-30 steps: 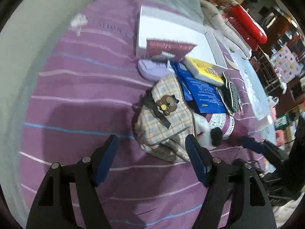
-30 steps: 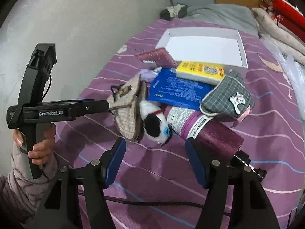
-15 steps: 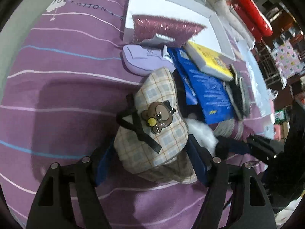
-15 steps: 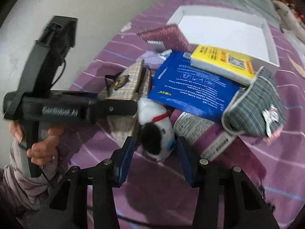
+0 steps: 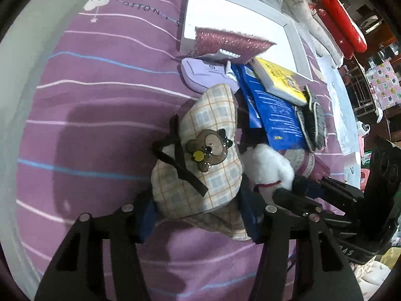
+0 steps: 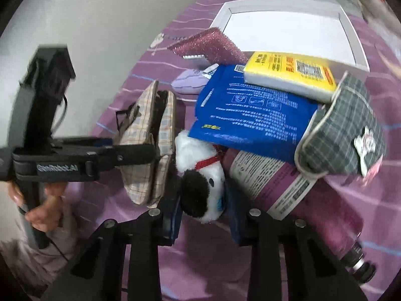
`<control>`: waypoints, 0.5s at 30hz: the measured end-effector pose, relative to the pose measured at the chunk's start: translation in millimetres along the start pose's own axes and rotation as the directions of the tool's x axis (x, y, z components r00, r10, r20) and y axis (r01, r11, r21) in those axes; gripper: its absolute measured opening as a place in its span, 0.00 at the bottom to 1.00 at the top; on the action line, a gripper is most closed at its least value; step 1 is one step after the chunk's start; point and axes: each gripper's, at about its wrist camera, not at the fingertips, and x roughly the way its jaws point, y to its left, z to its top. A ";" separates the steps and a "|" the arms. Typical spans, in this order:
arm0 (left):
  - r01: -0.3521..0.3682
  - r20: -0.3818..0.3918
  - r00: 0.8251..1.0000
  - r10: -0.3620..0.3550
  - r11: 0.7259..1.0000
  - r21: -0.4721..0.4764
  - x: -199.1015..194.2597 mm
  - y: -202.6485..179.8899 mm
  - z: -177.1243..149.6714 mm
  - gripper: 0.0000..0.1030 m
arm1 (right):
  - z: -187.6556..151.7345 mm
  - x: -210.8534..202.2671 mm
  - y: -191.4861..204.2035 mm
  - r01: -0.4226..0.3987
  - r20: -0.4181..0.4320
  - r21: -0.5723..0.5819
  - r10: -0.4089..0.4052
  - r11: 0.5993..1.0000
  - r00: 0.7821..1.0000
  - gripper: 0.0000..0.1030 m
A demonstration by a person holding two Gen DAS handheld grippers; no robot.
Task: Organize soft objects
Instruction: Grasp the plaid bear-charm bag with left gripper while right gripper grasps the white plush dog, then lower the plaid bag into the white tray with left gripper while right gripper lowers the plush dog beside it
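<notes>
Nearest, the right gripper [image 6: 203, 215] straddles the small white-and-black plush dog with a red collar [image 6: 200, 175], which lies at 12 o'clock between its closing blue pads on the purple striped bedspread [image 6: 376, 135], long axis running away from the jaws. Just beside it at 9 o'clock, the left gripper [image 5: 198, 215] is closing across the beige plaid fabric pouch with a bear badge [image 5: 205, 165]. Farther off at 12 o'clock lies the open white shallow box [image 6: 288, 30], probably the destination.

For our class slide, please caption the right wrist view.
Right gripper closing around a black-and-white plush dog while the left gripper closes on a beige plaid pouch.
</notes>
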 end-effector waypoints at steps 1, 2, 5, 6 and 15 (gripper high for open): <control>-0.003 0.005 1.000 0.003 1.000 0.005 -4.3 -2.0 0.0 0.56 | 0.2 -4.0 0.1 -0.020 0.007 0.014 0.020 1.000 1.000 0.29; -0.008 0.014 1.000 0.008 1.000 0.013 -10.2 -3.7 0.0 0.56 | 0.4 -8.3 0.9 -0.035 0.013 0.022 0.035 0.999 0.999 0.29; -0.022 0.039 0.999 0.021 0.999 0.040 -24.8 -11.1 3.0 0.56 | 0.5 -24.2 2.8 -0.079 0.037 0.047 0.077 0.996 0.996 0.29; -0.028 0.052 0.998 0.025 0.998 0.052 -30.7 -13.2 4.2 0.56 | 1.4 -31.9 2.9 -0.096 0.047 0.058 0.094 0.994 0.994 0.29; -0.051 0.125 0.992 0.035 0.991 0.122 -62.4 -38.8 56.1 0.56 | 45.0 -66.1 -5.1 -0.088 0.113 0.090 0.078 0.992 0.991 0.29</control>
